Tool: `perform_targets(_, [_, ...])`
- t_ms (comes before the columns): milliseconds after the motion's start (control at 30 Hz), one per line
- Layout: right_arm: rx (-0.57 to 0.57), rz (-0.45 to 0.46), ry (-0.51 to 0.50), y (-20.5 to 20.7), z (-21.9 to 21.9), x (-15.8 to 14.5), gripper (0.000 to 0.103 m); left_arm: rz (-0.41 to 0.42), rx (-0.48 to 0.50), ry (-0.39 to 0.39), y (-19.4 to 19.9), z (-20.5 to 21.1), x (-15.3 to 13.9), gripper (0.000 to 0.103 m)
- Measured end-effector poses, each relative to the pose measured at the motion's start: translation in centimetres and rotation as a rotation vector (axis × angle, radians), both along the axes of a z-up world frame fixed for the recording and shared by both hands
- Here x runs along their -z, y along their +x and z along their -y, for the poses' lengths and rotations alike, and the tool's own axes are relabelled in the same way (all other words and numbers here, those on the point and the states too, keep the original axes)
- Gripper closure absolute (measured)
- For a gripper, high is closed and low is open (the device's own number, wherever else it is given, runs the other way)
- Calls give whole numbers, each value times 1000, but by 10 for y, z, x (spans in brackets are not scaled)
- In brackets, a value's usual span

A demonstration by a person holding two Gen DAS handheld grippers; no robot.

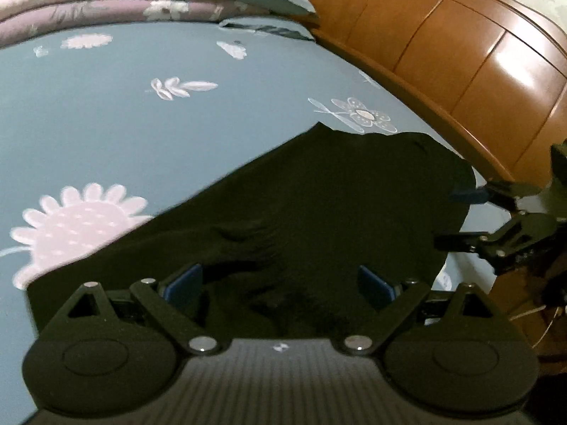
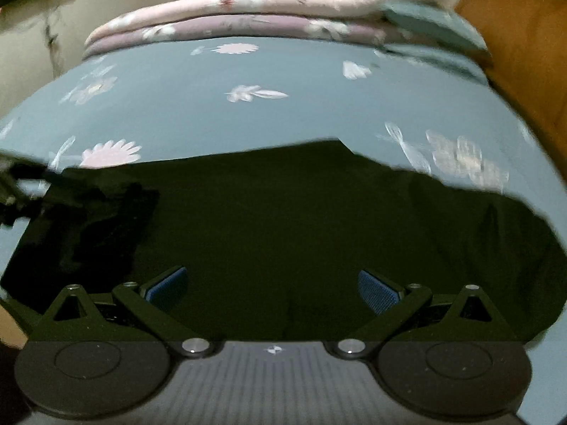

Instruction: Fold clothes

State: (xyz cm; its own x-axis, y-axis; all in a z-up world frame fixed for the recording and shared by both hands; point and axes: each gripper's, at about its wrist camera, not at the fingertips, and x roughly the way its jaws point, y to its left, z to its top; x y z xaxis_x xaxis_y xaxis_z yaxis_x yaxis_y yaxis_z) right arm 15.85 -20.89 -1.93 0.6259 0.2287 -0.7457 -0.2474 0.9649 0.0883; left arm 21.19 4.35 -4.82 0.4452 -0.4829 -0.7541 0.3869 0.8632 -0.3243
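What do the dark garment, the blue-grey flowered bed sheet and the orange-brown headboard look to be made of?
Dark garment: soft matte cloth, apparently knit; it rumples without shine. Blue-grey flowered bed sheet: smooth woven fabric with a printed pattern, probably cotton. Orange-brown headboard: panelled wood or veneer, glossy varnish showing bright glare.

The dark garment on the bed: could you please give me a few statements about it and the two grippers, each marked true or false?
1. The dark garment lies on a blue floral bedsheet. True.
2. The left gripper is clamped shut on the cloth. False: its jaws stand open.
3. The right gripper is open. True.
4. Folded quilts sit at the bed's far end. True.
5. The garment is white. False: it is black or very dark.
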Motion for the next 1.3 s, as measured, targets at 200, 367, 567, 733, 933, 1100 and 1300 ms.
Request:
perform_targets(200, [62,-74,128,17,49,40,0,-12,-59,30,7,30,0,9])
perform_targets(367, [46,-56,97,11,72,38,0,-5,-120,71,7,43,-8,9])
perform_targets(567, [119,63,41,32,107,17,0,30,-143,59,12,62,-20,9])
perform_targets(733, [290,16,76,51,158,37,0,-25,-174,53,14,69,-9,9])
perform_targets(933, [350,32,62,38,185,33,0,-16,-192,84,13,70,-15,9])
perform_targets(1100, [293,82,82,41,165,22,0,2,-167,76,17,78,-21,9])
perform_targets(1300, [292,16,-6,48,157,48,0,-46,-151,82,23,83,-4,9])
